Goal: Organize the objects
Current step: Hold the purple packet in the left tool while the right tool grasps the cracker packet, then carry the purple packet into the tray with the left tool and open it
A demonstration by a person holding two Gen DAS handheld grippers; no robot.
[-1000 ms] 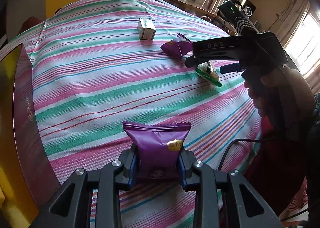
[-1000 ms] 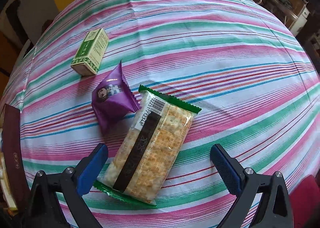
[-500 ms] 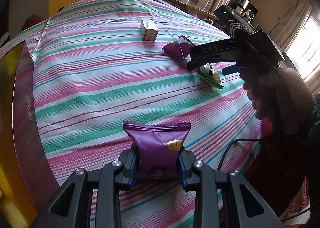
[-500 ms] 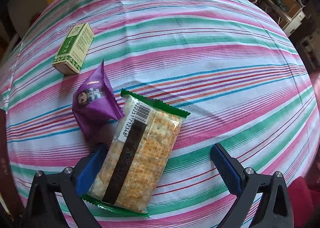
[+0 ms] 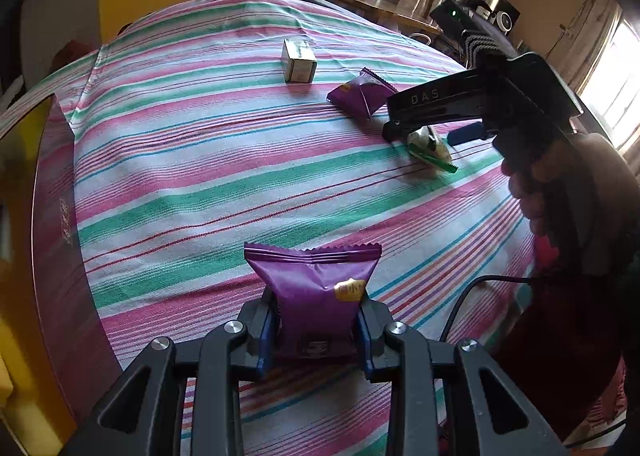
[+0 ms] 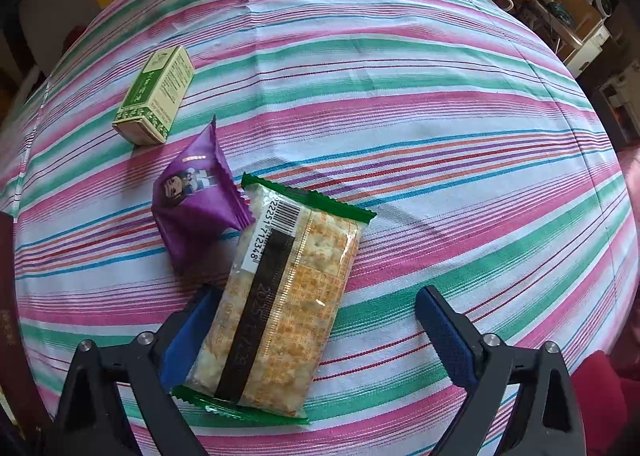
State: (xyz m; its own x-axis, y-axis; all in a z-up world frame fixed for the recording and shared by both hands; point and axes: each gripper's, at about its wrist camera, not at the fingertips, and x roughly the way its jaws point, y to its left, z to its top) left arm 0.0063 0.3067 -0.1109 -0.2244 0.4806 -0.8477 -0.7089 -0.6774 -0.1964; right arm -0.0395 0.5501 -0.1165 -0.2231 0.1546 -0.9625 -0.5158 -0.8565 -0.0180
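Cracker pack (image 6: 280, 288), clear film with green crimped ends, lies flat on the striped tablecloth (image 6: 440, 104) between the fingers of the right gripper (image 6: 316, 332). Those fingers stand wide apart: the left pad (image 6: 188, 336) is touching or nearly touching the pack's long edge, the right pad (image 6: 444, 332) well clear of it. We judge the pack light, stiff along its length, and fragile: crackers crack under a hard squeeze, and the film looks slick. Best hold, in our view, is across the short width near the middle, over the dark band, with gentle closure.

A purple snack pouch (image 6: 196, 200) sits just beside the pack's far corner, touching or nearly so; a green-and-cream box (image 6: 154, 96) lies farther off, apart from both. Closing on the pack may nudge the pouch.

The left gripper (image 5: 316, 332) is clamped on a second purple pouch (image 5: 316, 292), held upright above the cloth near the table edge. It is soft and puffy, so the film crumples at the pads; we judge it very light.

Hidden or unclear:
- From the left wrist view the right gripper's body covers most of the cracker pack; only one green end shows.
- Whether the left pad truly contacts the pack, we cannot tell.
- The lower part of the held pouch is buried between the fingers.
- Print on the pouches and box is too small to read.
- No destination for sorting is evident.
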